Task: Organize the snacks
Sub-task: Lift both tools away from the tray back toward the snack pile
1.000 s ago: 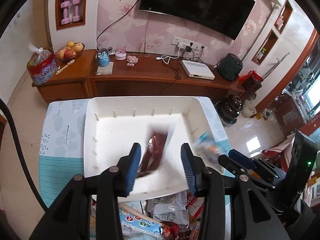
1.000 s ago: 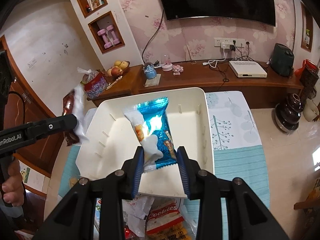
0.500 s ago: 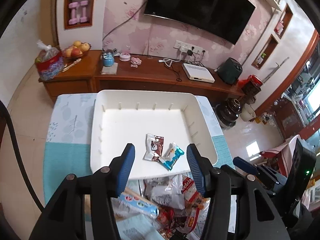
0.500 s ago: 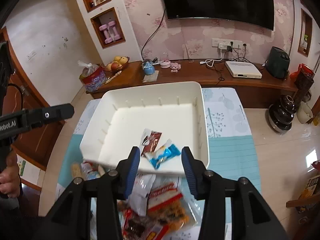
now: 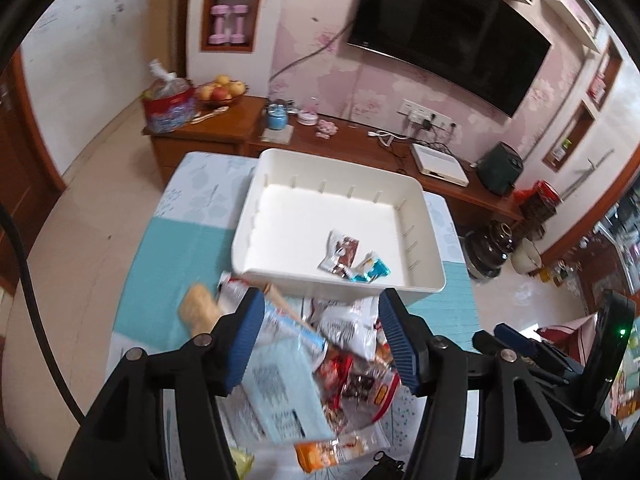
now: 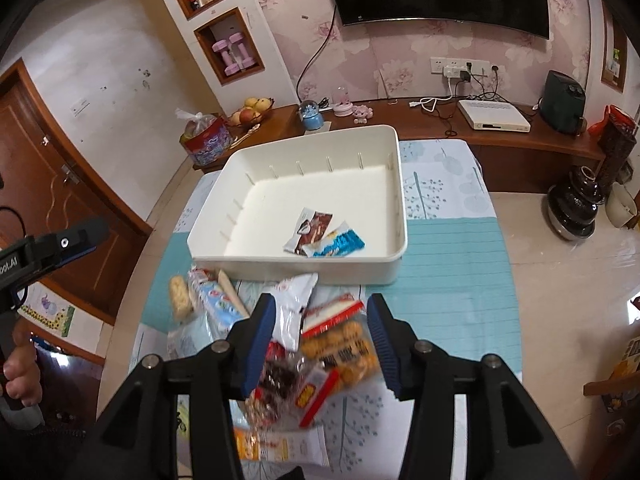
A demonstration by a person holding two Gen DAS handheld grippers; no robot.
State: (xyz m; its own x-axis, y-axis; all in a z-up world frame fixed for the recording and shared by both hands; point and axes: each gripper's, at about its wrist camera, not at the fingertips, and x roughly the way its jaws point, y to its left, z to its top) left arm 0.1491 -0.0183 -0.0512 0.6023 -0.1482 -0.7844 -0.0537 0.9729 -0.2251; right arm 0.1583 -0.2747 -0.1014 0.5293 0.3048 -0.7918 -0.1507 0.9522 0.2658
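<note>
Both the left gripper and the right gripper are empty and opening over the snack packets, low in the frame on the desk; they look light, crinkly and slippery, best pinched at a flat sealed end.

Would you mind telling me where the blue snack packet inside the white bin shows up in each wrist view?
Left wrist: blue snack packet right of centre, by the bin's near wall.
Right wrist: blue snack packet centre, by the near wall.
Shared landmark: brown packet touching it.

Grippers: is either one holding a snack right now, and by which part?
Neither. The left gripper and right gripper hang empty above the snack pile, jaws opening.
</note>
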